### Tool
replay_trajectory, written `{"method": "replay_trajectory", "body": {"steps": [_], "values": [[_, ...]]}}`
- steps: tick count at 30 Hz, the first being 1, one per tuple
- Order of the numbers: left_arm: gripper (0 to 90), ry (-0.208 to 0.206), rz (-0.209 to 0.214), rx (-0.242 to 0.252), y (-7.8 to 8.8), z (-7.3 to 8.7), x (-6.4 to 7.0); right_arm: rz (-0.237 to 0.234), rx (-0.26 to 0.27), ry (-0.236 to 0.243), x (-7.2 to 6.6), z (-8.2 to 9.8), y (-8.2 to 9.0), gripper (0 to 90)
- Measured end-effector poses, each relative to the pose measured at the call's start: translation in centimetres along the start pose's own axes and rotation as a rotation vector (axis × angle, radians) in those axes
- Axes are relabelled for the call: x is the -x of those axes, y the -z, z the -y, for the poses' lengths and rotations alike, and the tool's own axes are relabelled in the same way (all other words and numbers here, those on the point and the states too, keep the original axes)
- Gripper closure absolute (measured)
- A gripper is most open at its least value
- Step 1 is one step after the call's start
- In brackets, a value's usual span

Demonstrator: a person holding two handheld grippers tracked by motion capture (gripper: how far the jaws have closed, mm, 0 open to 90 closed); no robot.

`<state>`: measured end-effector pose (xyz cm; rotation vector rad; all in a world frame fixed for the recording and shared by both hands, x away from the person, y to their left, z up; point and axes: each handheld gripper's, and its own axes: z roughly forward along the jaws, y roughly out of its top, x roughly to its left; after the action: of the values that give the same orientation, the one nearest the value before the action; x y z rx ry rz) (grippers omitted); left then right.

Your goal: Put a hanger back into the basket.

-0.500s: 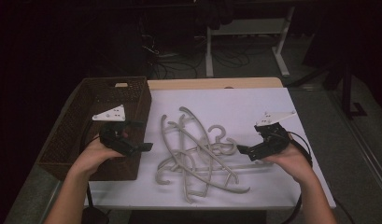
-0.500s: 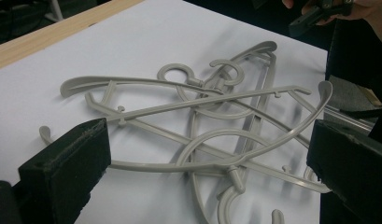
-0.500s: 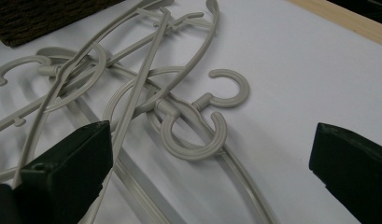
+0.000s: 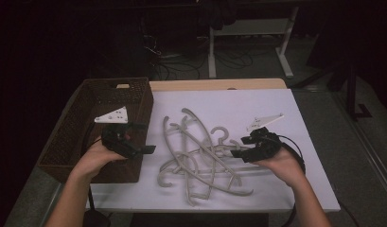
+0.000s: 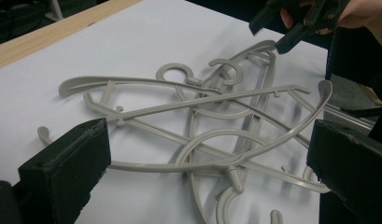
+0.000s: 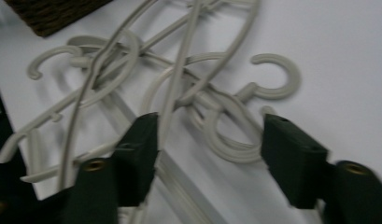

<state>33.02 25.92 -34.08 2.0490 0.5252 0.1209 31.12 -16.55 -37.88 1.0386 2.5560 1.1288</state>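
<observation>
Several hangers (image 4: pixel 200 156) tangled, long axes crossing.

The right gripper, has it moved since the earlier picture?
Yes. In the high view the right gripper has come a little lower and toward the pile of hangers, away from the far edge of the white table; its jaws stand open.

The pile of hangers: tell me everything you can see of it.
The pile of hangers is a tangle of pale grey hangers, plastic by the look, with curved hooks, arched arms and small pegs. They lie flat and crossed over one another on the white table cover, right of the basket. No jaw grips them.
</observation>
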Motion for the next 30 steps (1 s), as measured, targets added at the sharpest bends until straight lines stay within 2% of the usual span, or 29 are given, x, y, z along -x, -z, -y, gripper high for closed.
{"method": "replay_trajectory", "body": {"steps": [1, 2, 3, 4, 5, 6, 9, 10, 15, 18, 22, 23, 26, 27, 30], "values": [[0.0, -0.001, 0.0, 0.0, 0.0, 0.0, 0.0, -0.015, -0.004, -0.006, -0.2, -0.1, -0.2, 43.4], [0.0, -0.001, 0.0, 0.0, 0.0, 0.0, 0.0, -0.015, -0.004, -0.006, -0.2, -0.1, -0.2, 43.4], [0.0, -0.003, 0.0, 0.0, 0.0, 0.0, 0.1, -0.047, -0.026, -0.002, -0.6, -0.2, -0.8, 56.1], [0.0, -0.004, 0.0, 0.001, 0.0, -0.1, 0.1, -0.047, -0.026, -0.002, -0.6, -0.2, -0.8, 56.1], [0.0, -0.003, 0.001, 0.002, 0.1, -0.1, 0.2, -0.067, -0.041, 0.008, -1.1, -0.2, -1.3, 68.1], [0.0, -0.003, 0.001, 0.002, 0.1, -0.1, 0.2, -0.067, -0.041, 0.008, -1.1, -0.2, -1.3, 68.1], [0.0, -0.004, -0.001, -0.001, 0.0, -0.1, 0.2, -0.104, -0.065, 0.022, -1.8, -0.3, -2.1, 81.8], [0.0, -0.006, 0.0, -0.003, 0.0, -0.1, 0.2, -0.116, -0.089, 0.037, -2.3, -0.4, -2.6, 87.8], [0.0, -0.008, 0.0, -0.004, 0.0, -0.1, 0.2, -0.132, -0.118, 0.056, -3.2, -0.4, -3.8, 89.2], [0.0, -0.004, 0.001, -0.003, -0.1, -0.1, 0.3, -0.133, -0.156, 0.075, -4.0, -0.3, -5.0, 89.2], [0.0, -0.005, 0.001, -0.004, -0.1, -0.1, 0.3, -0.126, -0.196, 0.081, -4.4, -0.2, -5.7, 89.2], [0.0, -0.005, 0.002, -0.004, -0.1, -0.1, 0.2, -0.093, -0.216, 0.081, -4.3, -0.1, -5.9, 89.3], [0.0, -0.004, 0.001, -0.003, -0.1, -0.1, 0.2, -0.081, -0.222, 0.079, -4.2, -0.1, -5.9, 89.3], [0.0, -0.005, 0.001, -0.003, 0.0, -0.1, 0.2, -0.054, -0.23, 0.089, -4.1, -0.1, -5.8, 89.3], [0.0, -0.005, 0.002, -0.003, -0.1, -0.1, 0.2, -0.026, -0.233, 0.091, -3.9, -0.1, -5.7, 89.3]]}}
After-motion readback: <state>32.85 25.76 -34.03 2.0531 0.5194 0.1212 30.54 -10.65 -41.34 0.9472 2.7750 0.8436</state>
